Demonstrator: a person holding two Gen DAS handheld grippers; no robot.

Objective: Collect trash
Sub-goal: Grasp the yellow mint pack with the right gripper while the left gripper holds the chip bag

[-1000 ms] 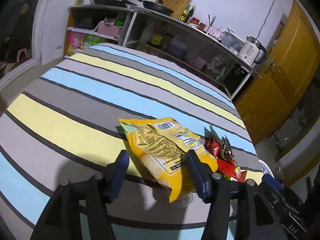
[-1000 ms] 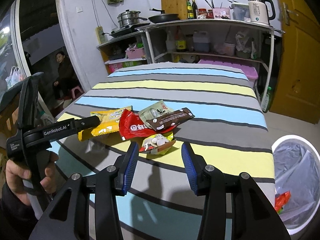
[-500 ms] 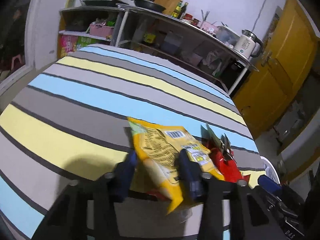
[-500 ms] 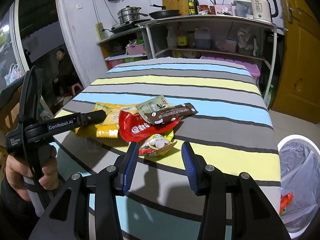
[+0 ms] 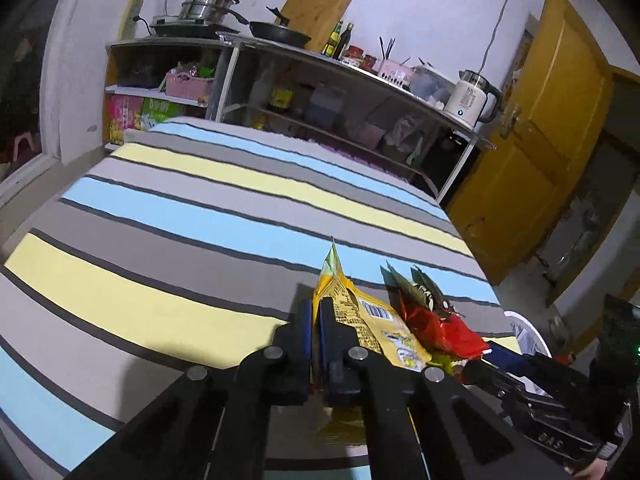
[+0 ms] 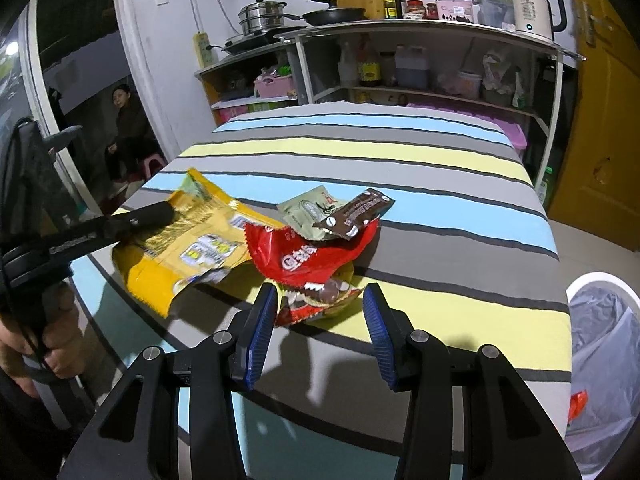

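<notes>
Both grippers are in my views. On my left gripper [image 5: 316, 320] the jaws have just been closing, and now they pinch the edge of the yellow snack bag [image 6: 188, 248], which folds up between the blue pads. My right gripper [image 6: 320, 320] stands with its jaws apart and nothing is pressed between them; it hovers just before the pile of wrappers.

I see that the yellow snack bag is flat and crinkled, with printed text, a barcode and a torn lower corner. It lies at the near left part of the table, partly under a red wrapper [image 6: 308, 256]. On top of the red wrapper lie a pale green packet [image 6: 308, 212] and a dark brown wrapper [image 6: 356, 214]. One more opened wrapper [image 6: 320, 296] with brown and white print lies nearest to the right gripper.

All this lies on a table with a striped cloth [image 6: 440, 216] in blue, yellow and grey. Beside the table, on the floor at the right, stands a white bin [image 6: 600, 344] with a plastic liner. Behind the table I see metal shelves [image 6: 420, 32] with a white kettle [image 6: 534, 8], a pan [image 6: 336, 14] and bottles, and a yellow door [image 6: 600, 100]. A person [image 6: 128, 132] sits in the doorway at the left.
</notes>
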